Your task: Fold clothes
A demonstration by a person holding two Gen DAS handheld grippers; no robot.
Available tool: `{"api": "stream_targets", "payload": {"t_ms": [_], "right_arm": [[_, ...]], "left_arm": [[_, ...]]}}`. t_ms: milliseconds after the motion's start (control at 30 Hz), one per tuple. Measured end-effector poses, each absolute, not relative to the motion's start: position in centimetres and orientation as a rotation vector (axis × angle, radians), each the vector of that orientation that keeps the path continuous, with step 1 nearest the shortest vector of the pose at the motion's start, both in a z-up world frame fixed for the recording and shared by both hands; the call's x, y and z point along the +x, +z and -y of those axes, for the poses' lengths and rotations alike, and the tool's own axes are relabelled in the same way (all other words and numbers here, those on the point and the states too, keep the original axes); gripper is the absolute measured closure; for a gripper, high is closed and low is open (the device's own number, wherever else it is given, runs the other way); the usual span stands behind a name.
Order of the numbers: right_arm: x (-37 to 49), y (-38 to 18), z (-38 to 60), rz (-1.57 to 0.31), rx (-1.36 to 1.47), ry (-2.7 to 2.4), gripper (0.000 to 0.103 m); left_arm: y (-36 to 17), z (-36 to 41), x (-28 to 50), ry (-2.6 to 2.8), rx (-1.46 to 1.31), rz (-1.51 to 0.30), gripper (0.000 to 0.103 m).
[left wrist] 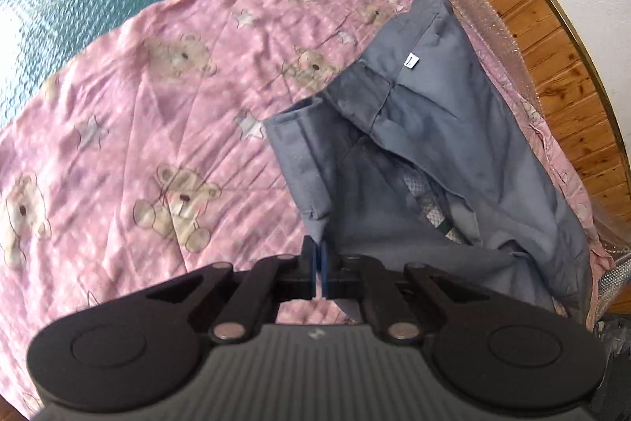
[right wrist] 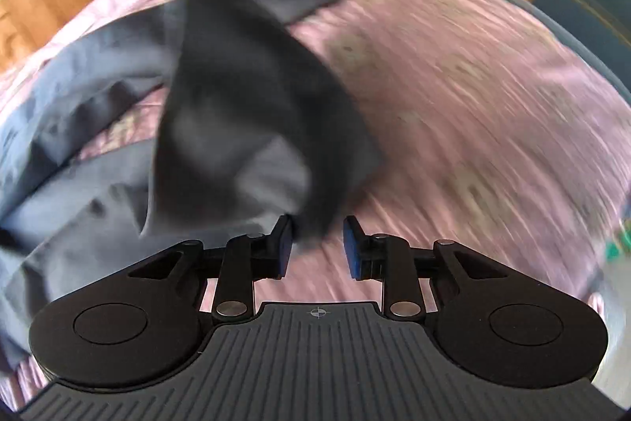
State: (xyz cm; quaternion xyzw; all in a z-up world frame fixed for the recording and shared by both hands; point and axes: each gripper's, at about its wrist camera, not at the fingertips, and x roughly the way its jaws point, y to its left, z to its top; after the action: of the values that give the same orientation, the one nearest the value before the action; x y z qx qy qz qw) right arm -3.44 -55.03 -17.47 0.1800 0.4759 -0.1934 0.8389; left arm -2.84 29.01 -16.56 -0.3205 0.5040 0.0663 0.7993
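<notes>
A pair of grey trousers [left wrist: 453,145] lies crumpled on a pink teddy-bear bedsheet [left wrist: 150,97] that covers the bed, over toward the wood-panelled wall [left wrist: 552,73], with the waistband and a small white label [left wrist: 411,61] turned up into view. The left gripper [left wrist: 318,269] has its blue-padded jaws pressed together, and a corner of the grey cloth runs down right to the pads; it looks pinched there, though the fabric is thin and only its edge shows between them. Holding that corner seems meant to give one fixed point from which the garment can be pulled flat or carried over for a fold. In the right wrist view everything is smeared by movement, yet the right gripper [right wrist: 318,243] is plain enough: its jaws stand partly spread, and a dark, lifted flap of the trousers [right wrist: 244,113] hangs just ahead of them, its lower tip dipping into the gap beside the left-hand pad. The pads do not appear to press on it, so I judge this side is not gripping the cloth. The trousers are still bunched and uneven, with bedsheet showing between their folds, so the folding looks barely begun.
</notes>
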Motion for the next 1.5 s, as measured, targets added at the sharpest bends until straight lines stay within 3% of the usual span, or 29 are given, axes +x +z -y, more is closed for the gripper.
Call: {"api": "stream_targets", "payload": {"t_ms": [33, 167, 367, 467, 500, 533, 567, 600, 633, 667, 700, 733, 900, 967, 1033, 1100, 1133, 1200, 1267, 1333, 1433, 1500], "right_arm": [[-3.5, -16.9, 55.0, -0.997, 0.402, -0.42, 0.071], [-1.8, -14.0, 54.2, -0.909, 0.466, -0.453, 0.033], [3.0, -10.8, 51.0, -0.824, 0.43, -0.418, 0.013], [6.9, -12.2, 49.1, -0.906, 0.278, -0.386, 0.012], [8.0, -13.2, 48.5, -0.952, 0.208, -0.391, 0.014], [8.6, -14.5, 48.5, -1.003, 0.156, -0.406, 0.029], [9.1, -15.7, 48.7, -1.054, 0.117, -0.426, 0.068], [9.1, -16.3, 49.3, -1.078, 0.112, -0.434, 0.092], [8.7, -16.3, 50.2, -1.082, 0.132, -0.433, 0.103], [8.4, -16.3, 51.1, -1.086, 0.152, -0.433, 0.103], [8.1, -16.3, 52.0, -1.09, 0.172, -0.432, 0.103], [7.8, -15.2, 52.8, -1.063, 0.186, -0.428, 0.103], [4.0, -3.0, 56.6, -0.76, 0.21, -0.443, 0.103], [2.9, -2.1, 57.8, -0.756, 0.17, -0.476, 0.103], [2.6, -5.8, 59.6, -0.874, 0.167, -0.519, 0.102], [2.4, -10.4, 61.5, -1.031, 0.191, -0.564, 0.088], [1.6, -12.4, 62.2, -1.09, 0.221, -0.598, 0.076], [-1.1, -12.7, 62.2, -1.031, 0.267, -0.679, 0.067], [-3.9, -11.5, 61.1, -0.928, 0.277, -0.744, 0.033], [-5.1, -11.1, 59.5, -0.881, 0.263, -0.776, 0.017], [-4.6, -11.1, 57.4, -0.898, 0.246, -0.706, 0.017], [-4.1, -11.2, 55.8, -0.911, 0.23, -0.646, 0.017]], "left_arm": [[-16.5, -29.1, -3.0, 0.142, -0.69, -1.075, 0.098], [-15.3, -29.0, -2.4, 0.154, -0.657, -1.037, 0.076], [-14.6, -27.6, -1.6, 0.155, -0.645, -1.008, 0.059], [-14.9, -27.4, -2.1, 0.153, -0.676, -0.984, 0.051], [-15.0, -27.4, -2.3, 0.151, -0.689, -0.976, 0.049], [-15.3, -27.4, -2.2, 0.152, -0.697, -0.97, 0.047], [-15.6, -27.4, -1.9, 0.155, -0.701, -0.965, 0.046], [-16.0, -27.4, -1.6, 0.158, -0.706, -0.96, 0.045], [-16.4, -27.3, -1.1, 0.159, -0.697, -0.95, 0.048], [-16.8, -27.1, -0.3, 0.161, -0.675, -0.945, 0.058], [-17.0, -27.1, 0.5, 0.164, -0.65, -0.947, 0.075], [-16.9, -27.1, 1.4, 0.161, -0.636, -0.951, 0.1], [-9.1, -27.2, -0.5, -0.016, -0.635, -0.816, 0.102], [-9.1, -26.2, -2.2, -0.086, -0.579, -0.905, 0.101], [-11.2, -24.9, -3.2, -0.151, -0.484, -1.032, 0.098], [-13.5, -24.5, -4.0, -0.175, -0.459, -1.144, 0.094], [-14.4, -24.7, -4.4, -0.18, -0.451, -1.186, 0.093], [-14.0, -25.7, -5.3, -0.179, -0.424, -1.177, 0.091], [-12.6, -27.2, -5.3, -0.163, -0.426, -1.107, 0.071], [-11.3, -28.5, -4.5, -0.143, -0.428, -1.039, 0.058], [-11.8, -28.7, 0.0, -0.149, -0.41, -1.009, 0.045], [-14.2, -28.0, 3.4, -0.178, -0.391, -1.041, 0.043]]}}
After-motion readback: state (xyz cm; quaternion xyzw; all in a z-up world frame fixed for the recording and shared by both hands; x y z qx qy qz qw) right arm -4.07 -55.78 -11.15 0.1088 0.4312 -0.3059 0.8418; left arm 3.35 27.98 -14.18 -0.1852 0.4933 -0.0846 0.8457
